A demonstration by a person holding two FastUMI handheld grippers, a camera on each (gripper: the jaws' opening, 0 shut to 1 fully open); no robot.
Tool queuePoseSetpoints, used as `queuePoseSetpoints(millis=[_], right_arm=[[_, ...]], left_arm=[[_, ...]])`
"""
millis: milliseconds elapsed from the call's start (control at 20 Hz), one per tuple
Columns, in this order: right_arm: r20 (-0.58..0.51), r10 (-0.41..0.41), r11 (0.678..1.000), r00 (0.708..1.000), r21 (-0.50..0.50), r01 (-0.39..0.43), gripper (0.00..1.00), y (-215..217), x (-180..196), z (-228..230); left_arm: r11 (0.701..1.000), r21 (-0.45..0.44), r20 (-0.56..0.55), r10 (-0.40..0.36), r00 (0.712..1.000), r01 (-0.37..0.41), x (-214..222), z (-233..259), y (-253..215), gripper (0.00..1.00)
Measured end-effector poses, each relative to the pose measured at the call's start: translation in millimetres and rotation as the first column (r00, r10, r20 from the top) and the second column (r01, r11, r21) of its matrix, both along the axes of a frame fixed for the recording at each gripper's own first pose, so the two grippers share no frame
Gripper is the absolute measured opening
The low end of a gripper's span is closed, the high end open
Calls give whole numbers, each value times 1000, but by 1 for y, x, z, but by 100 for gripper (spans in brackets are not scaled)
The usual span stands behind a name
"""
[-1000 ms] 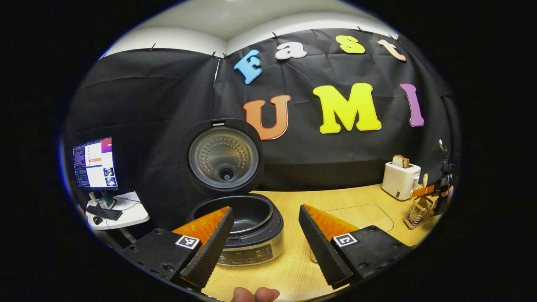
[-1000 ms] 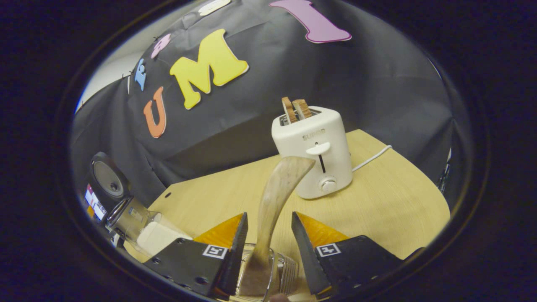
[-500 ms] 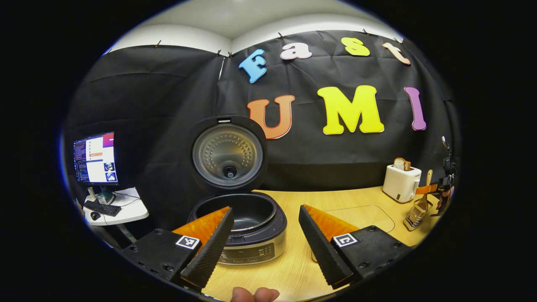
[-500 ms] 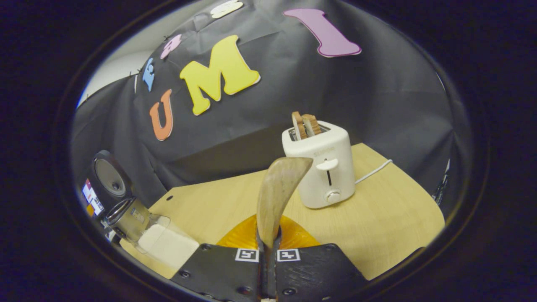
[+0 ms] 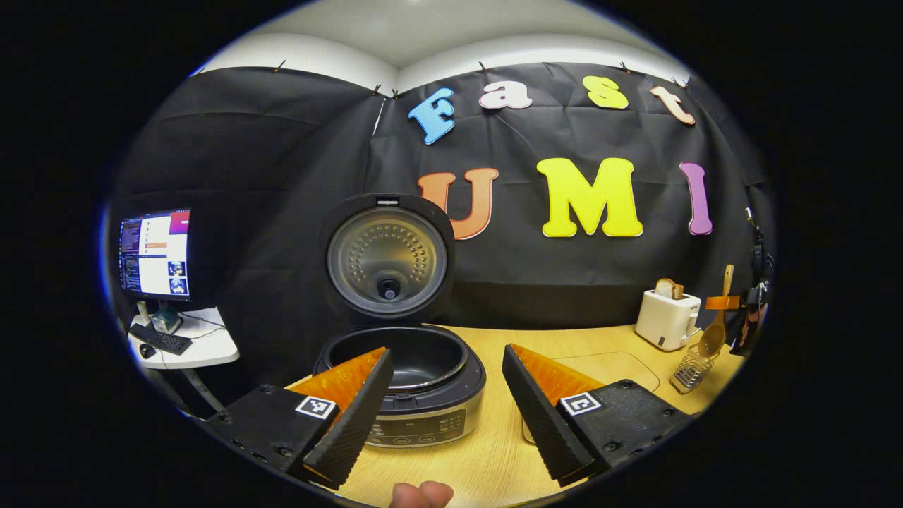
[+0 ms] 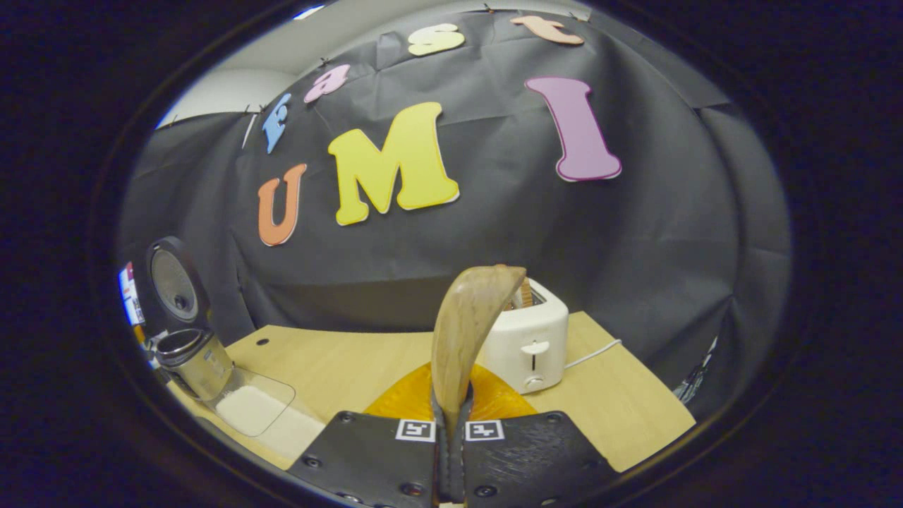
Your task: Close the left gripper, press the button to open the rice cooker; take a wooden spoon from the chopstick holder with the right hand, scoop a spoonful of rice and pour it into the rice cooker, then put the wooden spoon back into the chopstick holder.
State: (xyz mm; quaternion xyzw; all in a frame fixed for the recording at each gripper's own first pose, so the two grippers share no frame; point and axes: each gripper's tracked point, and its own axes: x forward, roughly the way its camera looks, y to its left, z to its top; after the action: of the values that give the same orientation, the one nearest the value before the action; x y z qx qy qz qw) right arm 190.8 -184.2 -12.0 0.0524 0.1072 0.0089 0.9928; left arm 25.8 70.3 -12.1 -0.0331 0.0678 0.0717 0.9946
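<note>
Since a second ago the right gripper [image 6: 451, 451] has closed on the spoon [image 6: 469, 331] and lifted: before, its fingers stood apart either side of the handle with the wire holder just beneath; now both fingers press the handle between them and the holder has dropped from the right gripper view. In the left gripper view, the spoon [image 5: 716, 324] hangs bowl-down above the holder [image 5: 690, 370], apparently clear of it or nearly so, with the right gripper [image 5: 734, 303] at its handle, beside the toaster [image 5: 667, 319].

The left gripper [image 5: 444, 402] hovers with its fingers wide apart, holding nothing, in front of the cooker [image 5: 416, 384]. The cooker's lid [image 5: 386, 257] stands upright and the pot looks empty, so the button step is done.

The pick-up looks complete. The rice [image 6: 247, 409] lies in a clear tray next to the cooker [image 6: 190, 353], well apart from the spoon, so the scoop comes next. The grip sits on the thin handle; I judge the spoon may twist when it digs into the rice.
</note>
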Motion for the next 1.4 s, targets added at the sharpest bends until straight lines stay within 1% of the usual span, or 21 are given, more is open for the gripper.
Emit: queuePoseSetpoints(millis=[100,150,200,400,550,600,700,750,850,900,950,1000,1050,1150,1300,1400], right_arm=[[17,-11,1000,1000,-1,11,1,14,-6,14],[29,-4,1000,1000,-5,4,2,28,-10,22],[38,15,1000,999,-15,-14,1,47,-13,29],[65,123,992,990,-31,-121,0,147,-8,44],[37,186,982,982,-32,-185,1,213,1,26],[15,194,980,981,-37,-193,1,231,4,15],[-21,204,977,979,-63,-205,0,260,10,-9],[-33,201,976,979,-84,-203,1,269,13,-19],[-52,183,972,982,-137,-189,2,282,19,-36],[-65,168,971,984,-162,-176,1,284,21,-45],[-77,145,968,986,-194,-158,1,285,23,-52],[-83,121,963,989,-233,-137,2,284,25,-57],[-93,92,955,991,-275,-115,0,284,26,-62],[-115,57,939,992,-331,-93,1,286,31,-73],[-171,38,928,985,-358,-98,1,291,33,-94],[-189,27,937,982,-337,-91,0,293,33,-101]], left_arm=[[999,-25,22,-22,1000,23,-1,2,4,99],[999,-30,30,-25,999,26,-2,1,10,99],[999,-31,32,-22,999,23,-3,-1,14,99],[999,-36,22,-23,999,24,-7,-11,28,99],[1000,4,36,-2,999,2,-12,-13,42,99],[1000,12,44,5,999,-5,-13,-14,46,99],[1000,7,25,2,1000,-3,-13,-21,48,99],[1000,3,19,2,1000,-2,-15,-22,49,99],[1000,0,44,-8,999,8,-16,-15,50,100],[1000,3,53,-9,999,9,-17,-13,52,99],[1000,7,61,-4,998,4,-19,-11,56,94],[1000,7,64,1,998,-1,-19,-10,60,99],[1000,5,63,2,998,-2,-20,-11,61,99],[1000,7,61,5,998,-5,-22,-11,66,99],[1000,5,73,26,997,-26,-26,-8,76,99],[999,-3,83,32,996,-32,-28,-6,79,99]])
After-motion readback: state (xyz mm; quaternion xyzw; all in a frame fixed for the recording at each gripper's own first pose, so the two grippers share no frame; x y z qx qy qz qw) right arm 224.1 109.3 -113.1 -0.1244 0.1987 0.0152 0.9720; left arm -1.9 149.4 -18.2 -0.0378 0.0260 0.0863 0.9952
